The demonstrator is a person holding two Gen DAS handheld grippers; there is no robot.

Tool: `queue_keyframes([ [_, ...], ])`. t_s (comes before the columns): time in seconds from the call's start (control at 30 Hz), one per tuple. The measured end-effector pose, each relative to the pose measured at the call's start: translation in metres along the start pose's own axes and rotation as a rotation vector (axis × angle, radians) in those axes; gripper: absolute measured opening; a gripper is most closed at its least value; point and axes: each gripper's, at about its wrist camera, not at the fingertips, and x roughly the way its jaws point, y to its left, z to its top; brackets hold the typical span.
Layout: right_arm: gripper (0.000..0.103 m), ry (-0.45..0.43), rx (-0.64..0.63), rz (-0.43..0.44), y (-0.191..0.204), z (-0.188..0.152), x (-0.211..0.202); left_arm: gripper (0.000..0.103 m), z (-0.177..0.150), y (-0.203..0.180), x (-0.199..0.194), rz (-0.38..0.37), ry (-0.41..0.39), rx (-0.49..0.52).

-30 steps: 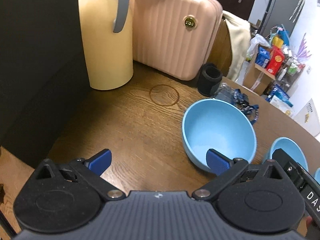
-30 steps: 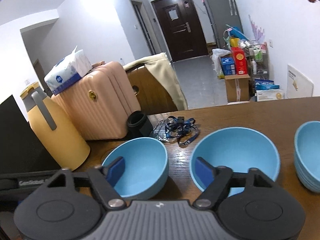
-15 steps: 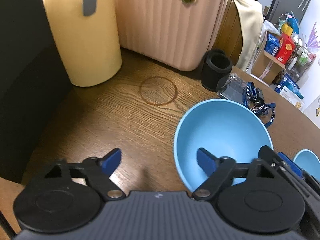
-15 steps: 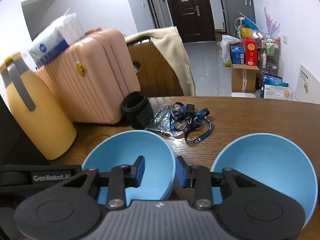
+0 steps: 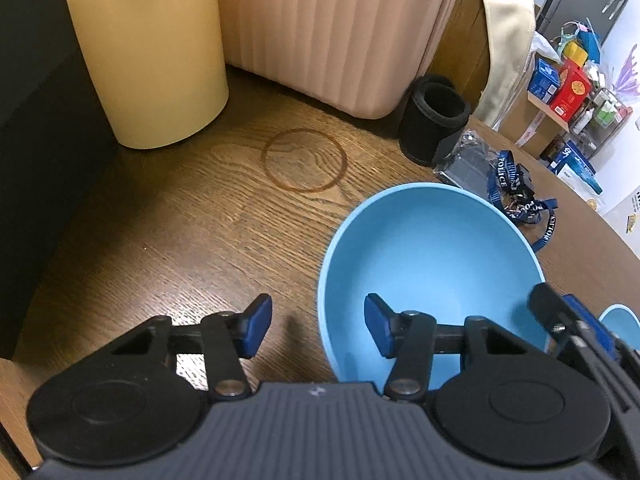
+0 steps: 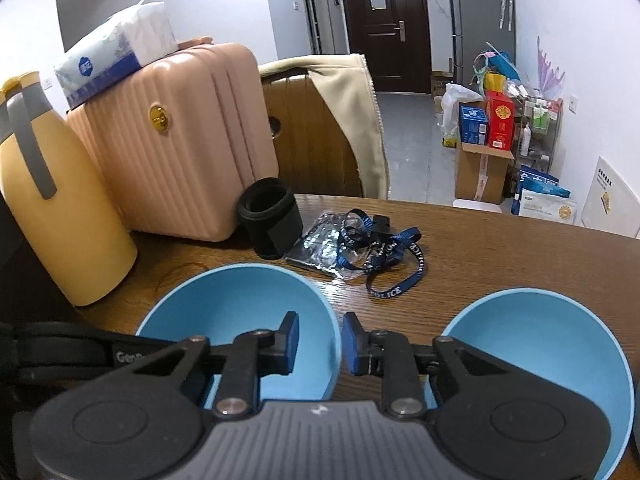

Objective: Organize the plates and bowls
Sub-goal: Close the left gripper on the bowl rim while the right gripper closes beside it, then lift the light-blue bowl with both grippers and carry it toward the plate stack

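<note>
The bowl (image 5: 432, 256) is plain light blue, upright on the table (image 5: 180, 232). The left claw (image 5: 316, 326) straddles its left rim, jaws closing, pads not yet touching. The right claw (image 6: 319, 340) straddles the opposite rim, jaws closing; whether they pinch it I cannot tell

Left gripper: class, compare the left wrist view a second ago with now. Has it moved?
Yes. The left gripper has moved forward and down: the ring stain and yellow jug loom larger, and its closing jaws now straddle the blue bowl's rim.
</note>
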Motion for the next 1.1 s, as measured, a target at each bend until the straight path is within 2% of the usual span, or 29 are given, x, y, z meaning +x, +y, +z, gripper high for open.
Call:
queue_keyframes([
  [0.2, 0.023, 0.019, -0.008, -0.01, 0.0, -0.001, 0.005, 0.054, 0.0, 0.001, 0.002, 0.004, 0.004, -0.005],
  [0.3, 0.023, 0.031, -0.009, -0.017, -0.001, -0.003, 0.01, 0.05, 0.0, 0.0, 0.002, 0.006, 0.002, 0.004],
  [0.4, 0.022, 0.051, -0.005, 0.003, -0.001, -0.005, 0.014, 0.04, -0.002, -0.002, 0.004, -0.003, 0.009, 0.013],
  [0.53, 0.011, 0.079, 0.003, 0.009, -0.001, -0.01, 0.024, 0.019, -0.003, -0.004, 0.005, -0.027, 0.018, 0.03],
  [0.63, 0.007, 0.077, 0.019, 0.017, -0.002, -0.013, 0.025, 0.018, -0.004, -0.006, 0.004, -0.018, 0.007, 0.045],
  [1.1, 0.007, 0.044, 0.062, 0.045, -0.004, -0.019, 0.008, 0.018, -0.014, -0.005, -0.017, -0.001, -0.021, 0.088],
])
